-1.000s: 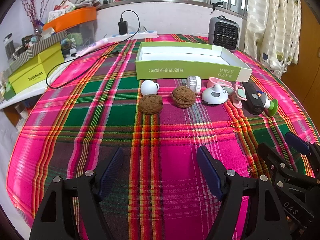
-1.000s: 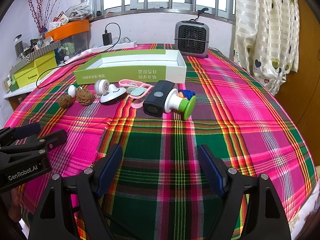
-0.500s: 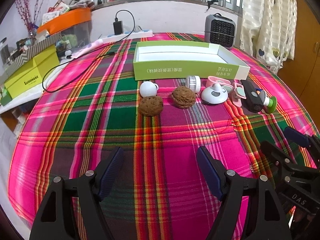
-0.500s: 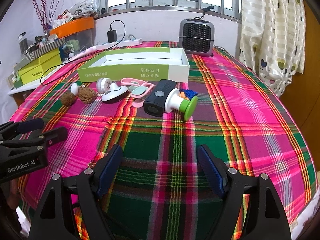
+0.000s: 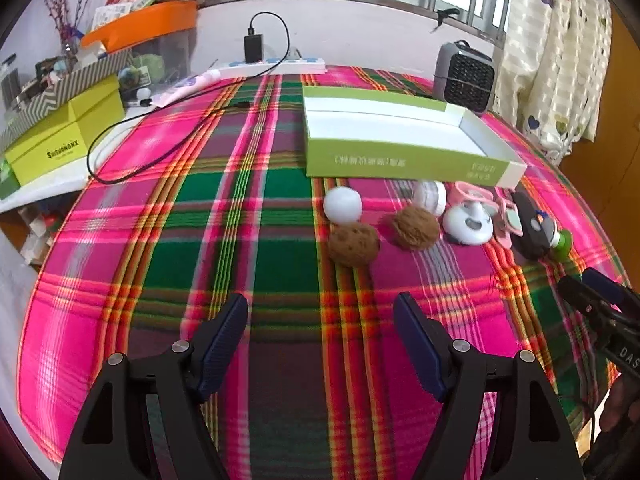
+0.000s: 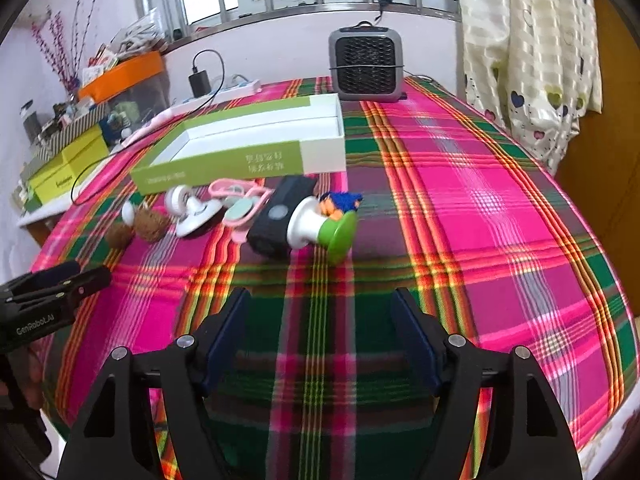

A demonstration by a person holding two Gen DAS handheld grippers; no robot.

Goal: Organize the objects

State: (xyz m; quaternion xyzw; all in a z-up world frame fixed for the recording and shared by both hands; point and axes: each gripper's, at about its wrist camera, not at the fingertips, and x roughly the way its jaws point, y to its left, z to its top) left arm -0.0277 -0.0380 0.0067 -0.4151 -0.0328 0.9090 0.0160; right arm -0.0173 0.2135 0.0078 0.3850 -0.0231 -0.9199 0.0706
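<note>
An open green box [image 5: 404, 140] [image 6: 248, 144] lies on the plaid table. In front of it sits a row of small things: a white ball [image 5: 342, 205], two brown walnuts [image 5: 353, 244] [image 5: 414, 227], a white round jar [image 5: 431, 197], a white dome gadget [image 5: 467, 224], pink clips [image 5: 505, 216], a black device [image 6: 280, 216] and a white toy with a green base [image 6: 324, 228]. My left gripper [image 5: 320, 340] is open and empty, short of the walnuts. My right gripper [image 6: 320, 336] is open and empty, short of the black device.
A grey heater [image 6: 366, 66] stands behind the box. A black cable [image 5: 160, 140] and power strip [image 5: 276, 66] lie at the back left. Yellow-green boxes [image 5: 64, 148] and an orange bin [image 5: 144, 24] fill a side shelf. A curtain [image 6: 532, 52] hangs at right.
Both grippers have shifted and turned a little, so the row of things sits more to the right in the left view. Both stay open. Nothing on the table has moved.
</note>
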